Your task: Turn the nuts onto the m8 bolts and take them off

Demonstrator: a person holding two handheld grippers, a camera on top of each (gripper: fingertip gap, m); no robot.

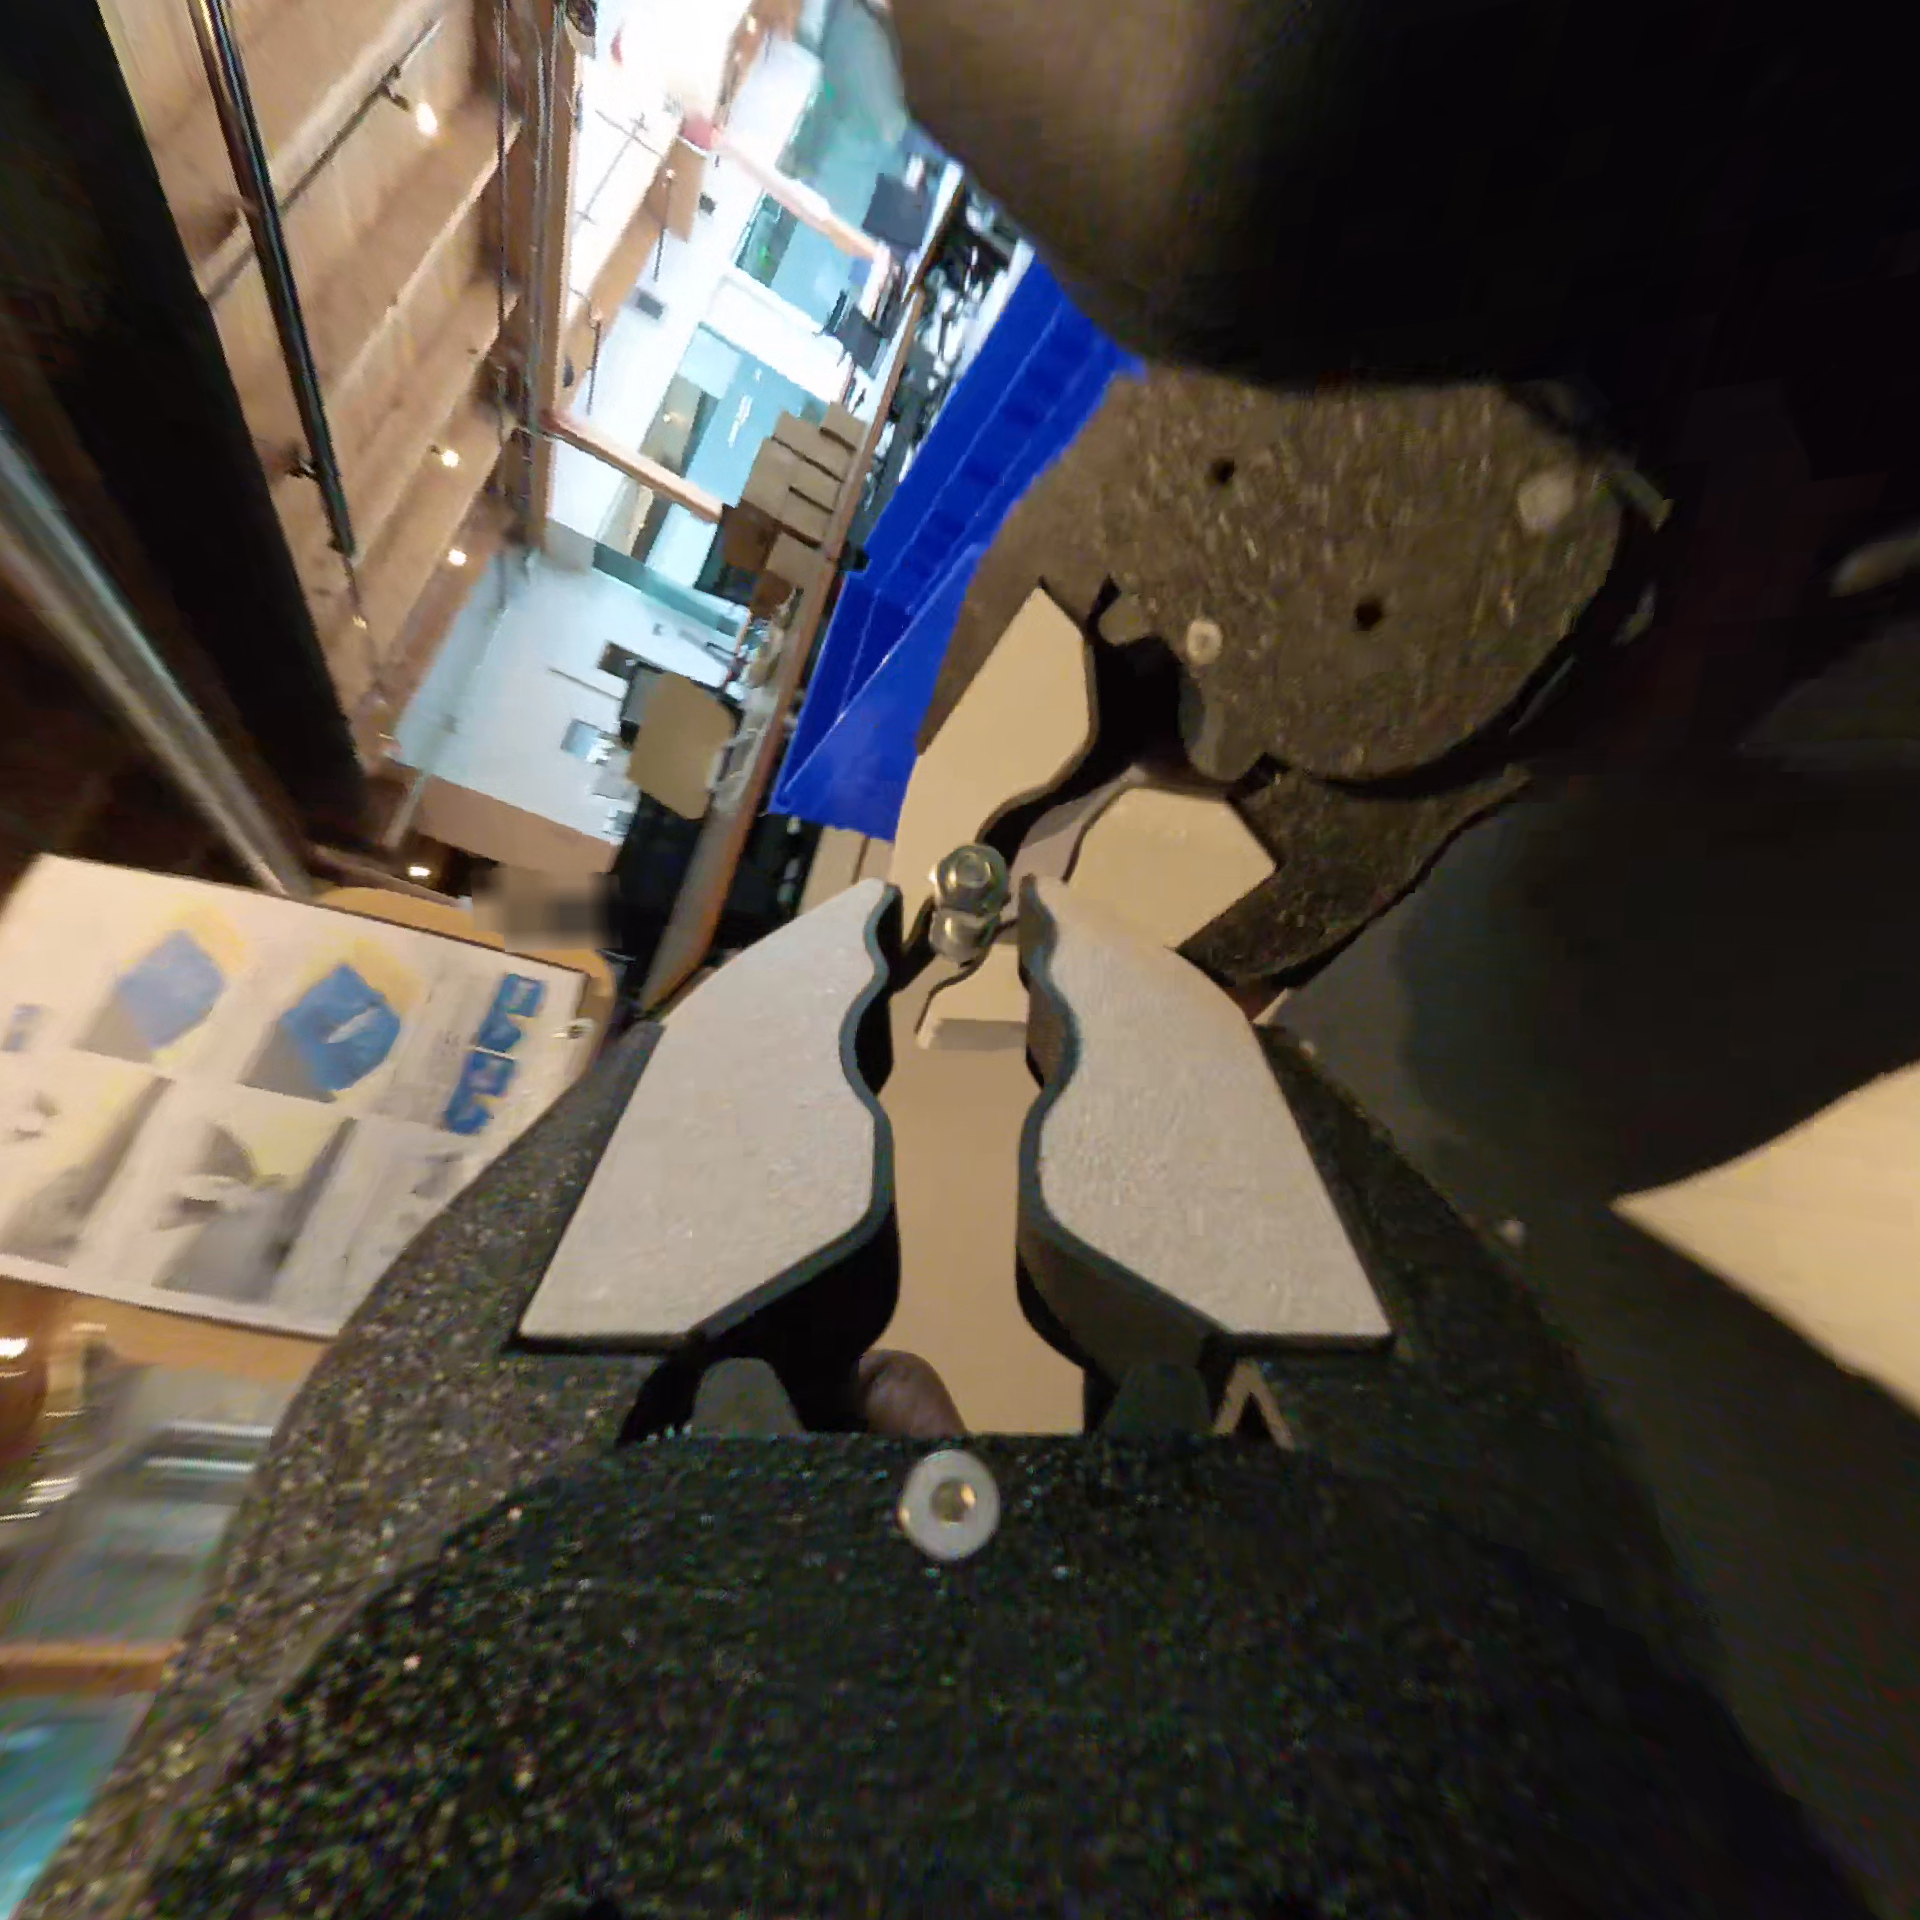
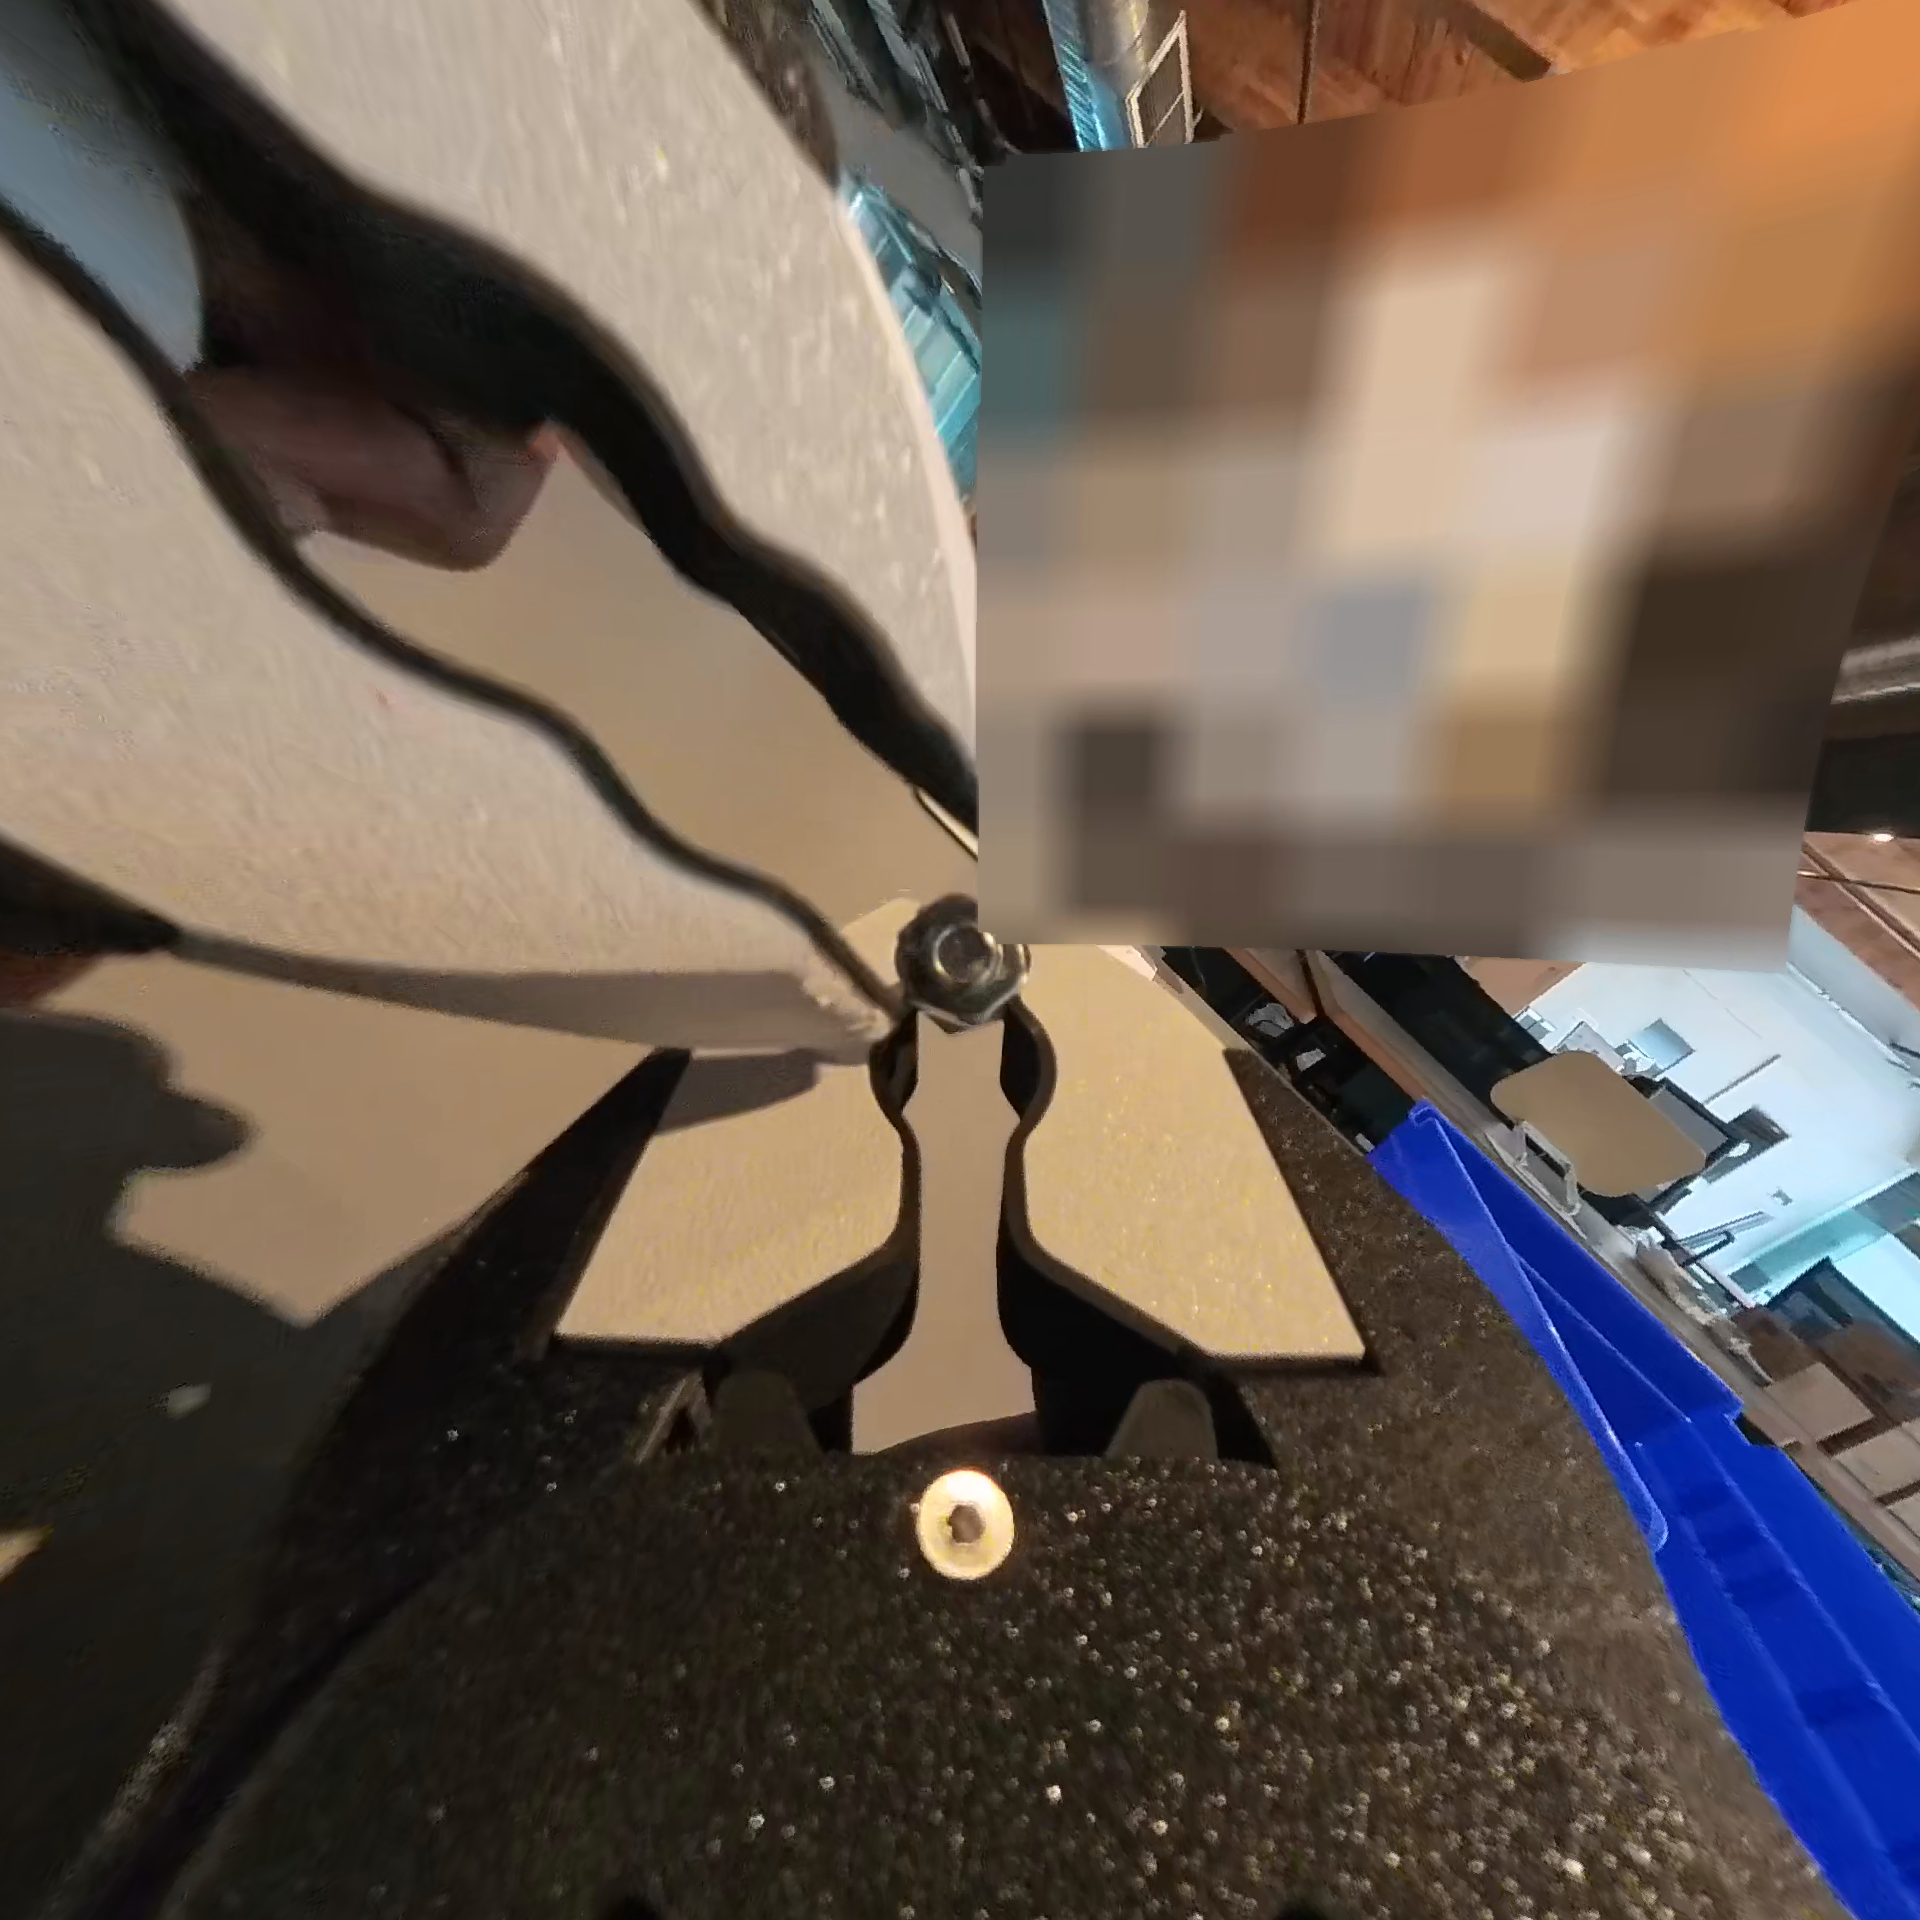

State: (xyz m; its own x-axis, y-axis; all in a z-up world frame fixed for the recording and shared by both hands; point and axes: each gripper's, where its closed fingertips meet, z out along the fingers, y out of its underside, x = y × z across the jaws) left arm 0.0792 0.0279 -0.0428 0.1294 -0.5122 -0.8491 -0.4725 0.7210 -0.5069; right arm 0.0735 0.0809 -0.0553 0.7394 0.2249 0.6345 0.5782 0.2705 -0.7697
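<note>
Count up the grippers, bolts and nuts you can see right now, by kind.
Grippers: 2, the left gripper and the right gripper
Bolt: 1
Nut: 1
Total: 4

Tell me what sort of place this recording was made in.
Probably a workshop or warehouse-style workspace: blue plastic bins line the edge of the table, stacked cardboard boxes stand further back, and a sheet of printed photo instructions lies nearby.

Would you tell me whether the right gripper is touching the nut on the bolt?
Touching: the right wrist view shows the right gripper with both fingertips pressed against the nut, no gap visible.
</note>
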